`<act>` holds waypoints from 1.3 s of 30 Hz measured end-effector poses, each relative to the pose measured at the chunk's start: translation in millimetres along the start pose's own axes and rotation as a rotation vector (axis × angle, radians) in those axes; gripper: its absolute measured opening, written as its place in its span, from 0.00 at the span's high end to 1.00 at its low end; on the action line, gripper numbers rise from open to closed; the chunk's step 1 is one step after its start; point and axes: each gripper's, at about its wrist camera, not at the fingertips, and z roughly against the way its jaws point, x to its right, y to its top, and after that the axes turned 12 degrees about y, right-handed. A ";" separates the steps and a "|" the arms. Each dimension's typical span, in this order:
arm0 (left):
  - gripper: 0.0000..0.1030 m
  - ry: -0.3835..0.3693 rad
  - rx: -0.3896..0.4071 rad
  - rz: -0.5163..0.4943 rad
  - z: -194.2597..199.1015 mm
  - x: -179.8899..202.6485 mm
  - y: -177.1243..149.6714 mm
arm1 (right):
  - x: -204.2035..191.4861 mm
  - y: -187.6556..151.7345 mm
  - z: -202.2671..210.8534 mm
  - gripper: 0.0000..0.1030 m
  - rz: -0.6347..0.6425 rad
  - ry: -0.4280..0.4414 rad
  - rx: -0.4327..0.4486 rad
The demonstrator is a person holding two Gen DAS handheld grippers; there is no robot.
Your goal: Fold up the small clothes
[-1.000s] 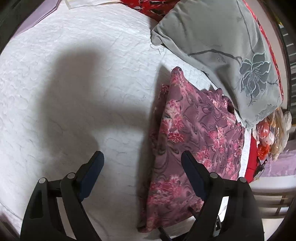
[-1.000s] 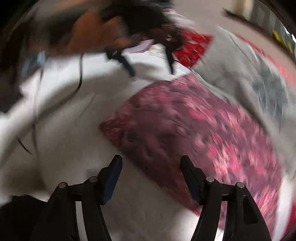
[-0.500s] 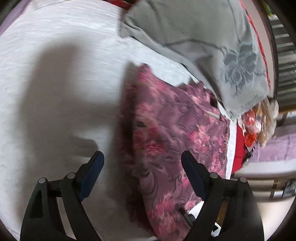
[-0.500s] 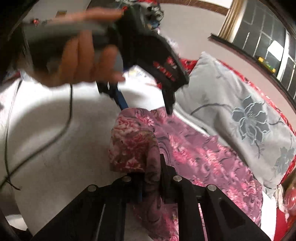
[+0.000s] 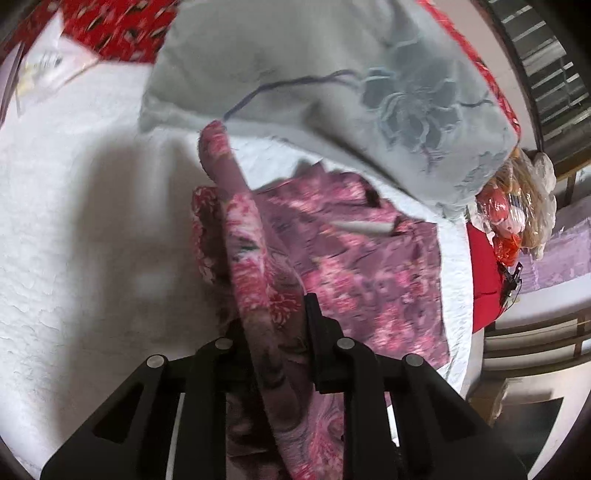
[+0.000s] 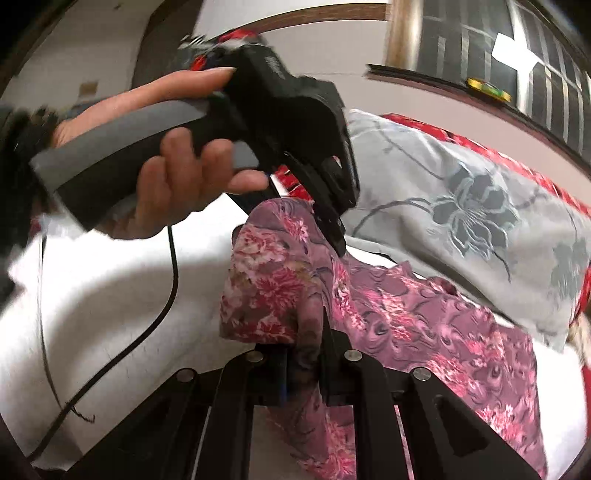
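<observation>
A purple garment with pink and red flowers [image 5: 351, 266] lies on the white quilted bedspread [image 5: 74, 221]. My left gripper [image 5: 277, 314] is closing its jaws on a raised fold of this garment, and the cloth fills the gap between them. The right wrist view shows the same garment [image 6: 424, 325] with my right gripper [image 6: 306, 332] shut on its near edge, lifted off the bed. In that view a hand [image 6: 177, 184] holds the left gripper [image 6: 332, 229], whose tips pinch the garment's upper corner.
A grey pillow with a flower motif [image 5: 332, 74] lies just beyond the garment, partly over red patterned fabric [image 5: 110, 33]. A clear bag of red items [image 5: 517, 210] sits past the bed's right edge. A black cable [image 6: 170, 277] hangs over the bedspread [image 6: 110, 295].
Both grippers went from open to clamped on the garment's edge, the right first, then the left. Both have risen, pulling the left side of the cloth up off the bed.
</observation>
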 end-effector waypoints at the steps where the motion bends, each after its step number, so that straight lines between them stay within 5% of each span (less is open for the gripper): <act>1: 0.87 0.000 0.008 -0.006 2.7 6.7 1.3 | 4.7 0.5 3.0 0.89 -0.021 0.000 0.007; 13: 0.91 0.000 0.026 -0.084 -0.1 116.4 8.0 | 94.5 -23.3 65.9 0.91 -0.396 -0.005 0.102; 28: 0.89 -0.025 -0.020 -0.206 -67.2 264.9 3.8 | 201.8 -101.5 132.8 0.91 -0.781 -0.052 0.185; 35: 0.72 -0.110 0.048 -0.091 -44.3 234.4 8.2 | 239.0 -159.6 111.8 0.88 -0.975 -0.036 0.033; 37: 0.54 -0.074 0.093 -0.054 -29.7 203.6 11.2 | 239.6 -156.2 118.7 0.81 -0.942 -0.016 0.024; 39: 0.51 -0.004 0.125 -0.038 -23.1 176.7 8.7 | 242.7 -148.7 136.4 0.74 -0.903 -0.021 0.029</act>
